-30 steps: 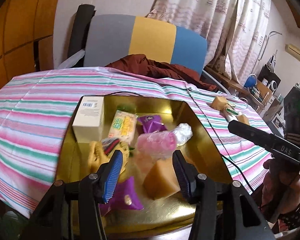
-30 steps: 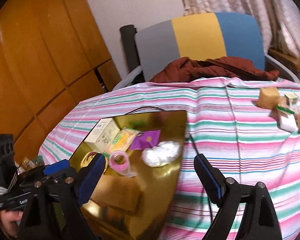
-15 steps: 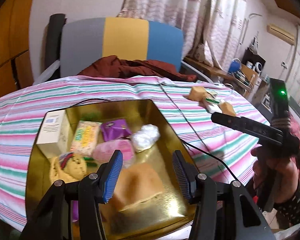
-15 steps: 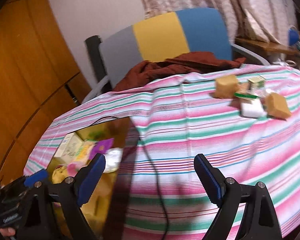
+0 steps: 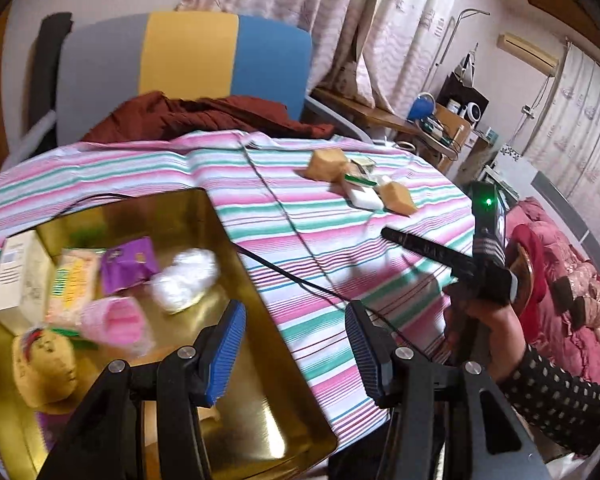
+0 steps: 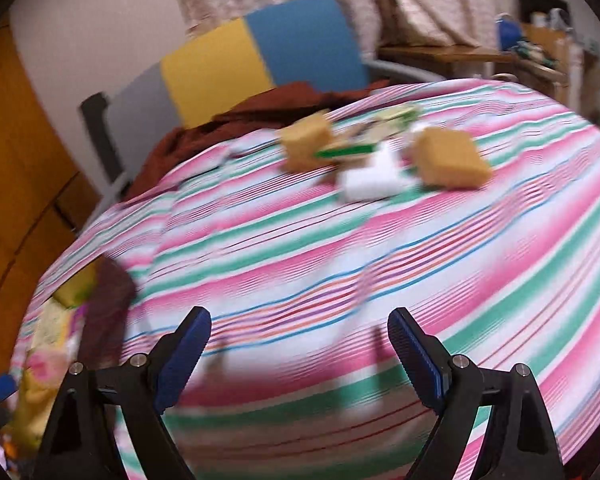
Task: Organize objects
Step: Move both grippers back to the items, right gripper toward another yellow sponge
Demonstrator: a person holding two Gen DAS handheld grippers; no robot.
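Right wrist view blurred, right tongs (image 6: 298, 354) wide apart, empty, gold tray (image 6: 76, 288) half cut off.

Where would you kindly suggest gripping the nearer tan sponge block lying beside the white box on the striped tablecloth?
Probably across the two side faces of the tan sponge block, coming down from above on its near-right side. It lies flat on the striped tablecloth with that side clear, while the white box crowds its left edge. The right gripper is open and holds nothing.
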